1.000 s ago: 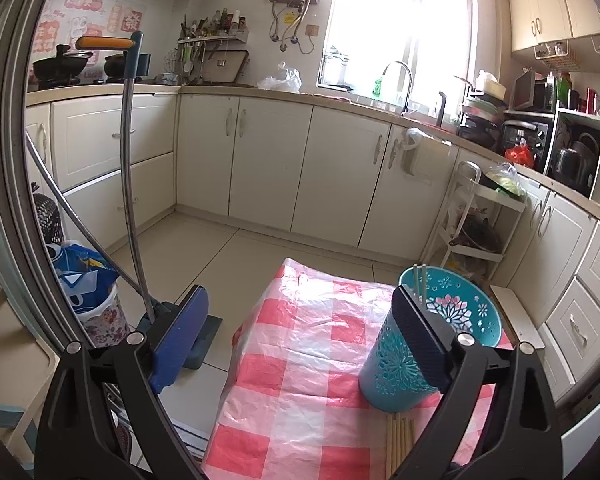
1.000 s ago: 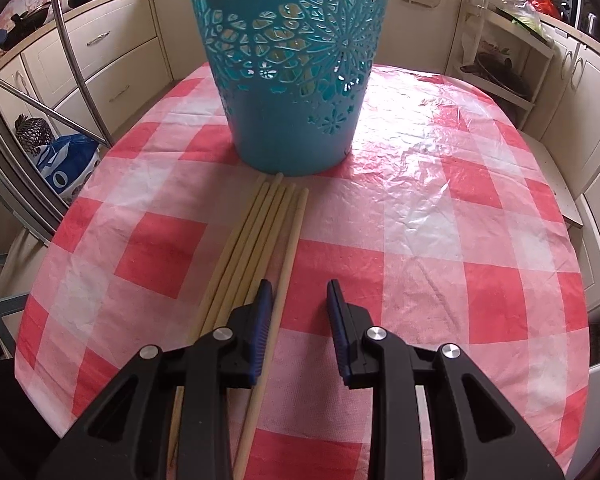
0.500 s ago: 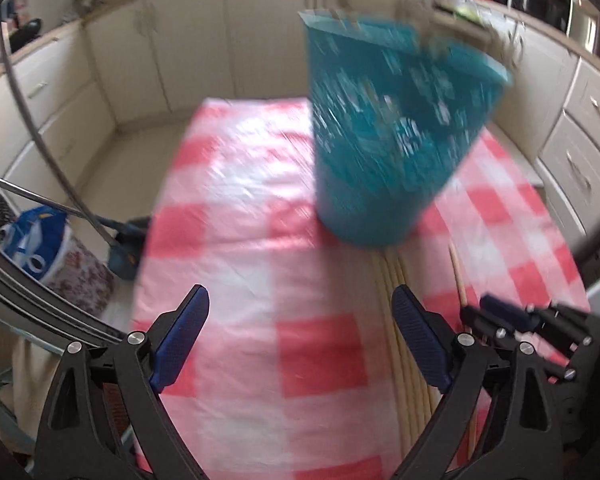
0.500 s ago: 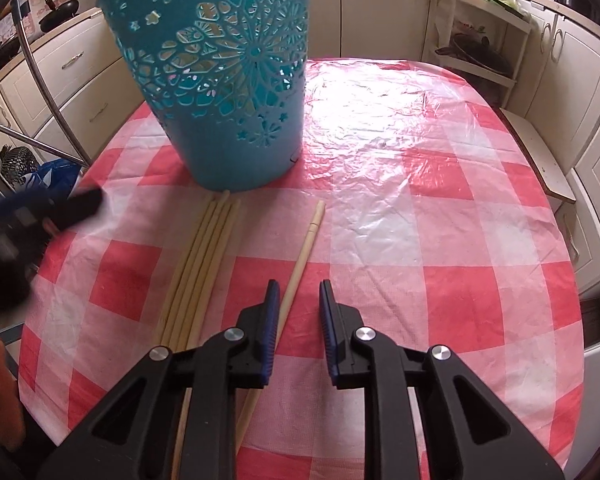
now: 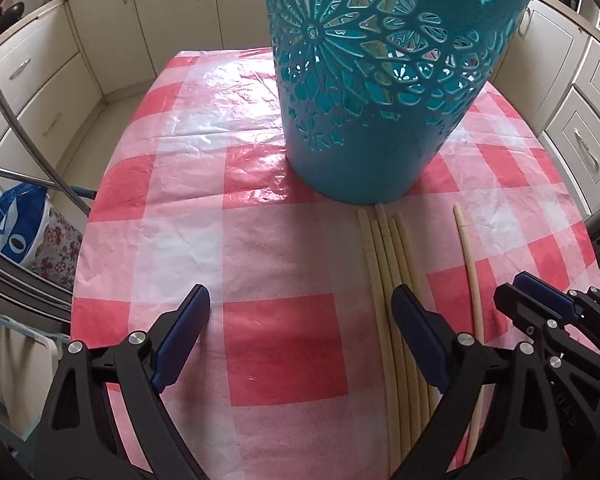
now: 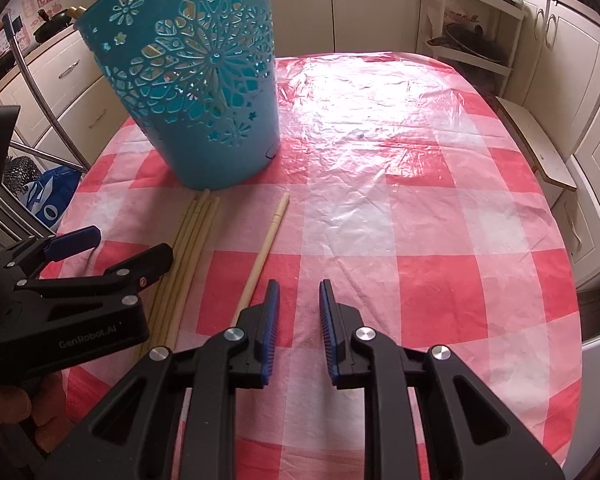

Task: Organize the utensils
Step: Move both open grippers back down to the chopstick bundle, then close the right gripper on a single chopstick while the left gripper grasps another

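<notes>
A teal cut-out basket stands on the red-and-white checked table; it also shows in the right wrist view. A bundle of pale chopsticks lies in front of it, also seen in the right wrist view. A single chopstick lies apart to the right. My left gripper is wide open and empty, its right finger over the bundle. My right gripper is open a little and empty, just right of the single chopstick.
Cream kitchen cabinets surround the table. A blue-and-white bag and metal rack bars are at the left. A white shelf rack stands at the back right. The table's right edge is near drawers.
The left gripper has swung down from looking across the kitchen to low over the table, close behind the basket and the bundle. The right gripper has pulled back and shifted right of the single chopstick.
</notes>
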